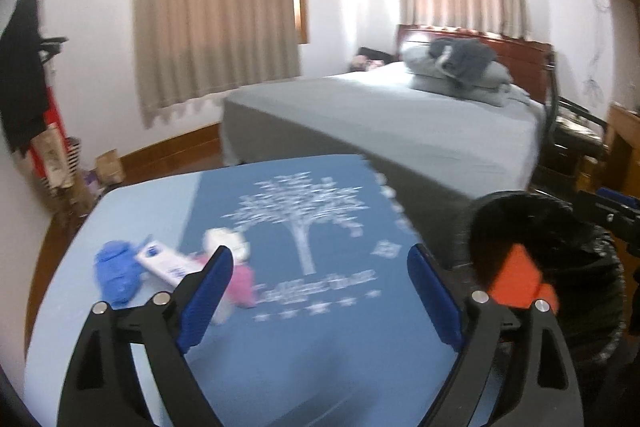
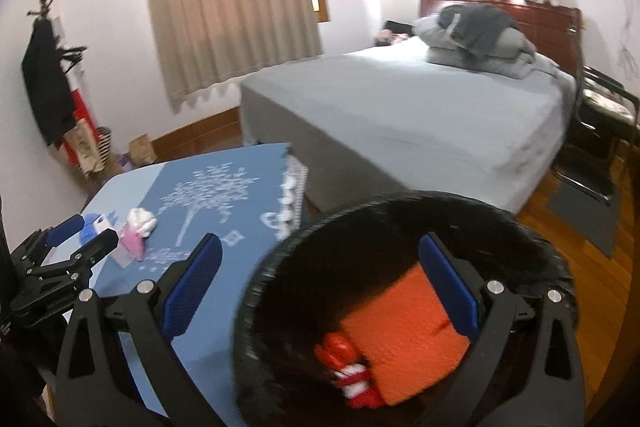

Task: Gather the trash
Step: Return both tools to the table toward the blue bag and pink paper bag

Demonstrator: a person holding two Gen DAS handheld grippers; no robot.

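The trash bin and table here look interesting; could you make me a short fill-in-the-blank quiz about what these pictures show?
1. The orange packet lies inside the black ____.
2. The tablecloth is printed with a white ____.
3. Both the left gripper and the right gripper have their jaws ____, with nothing held.
4. The crumpled blue item, white box and pink wrapper lie on the ____.

Missing words: bin; tree; open; table
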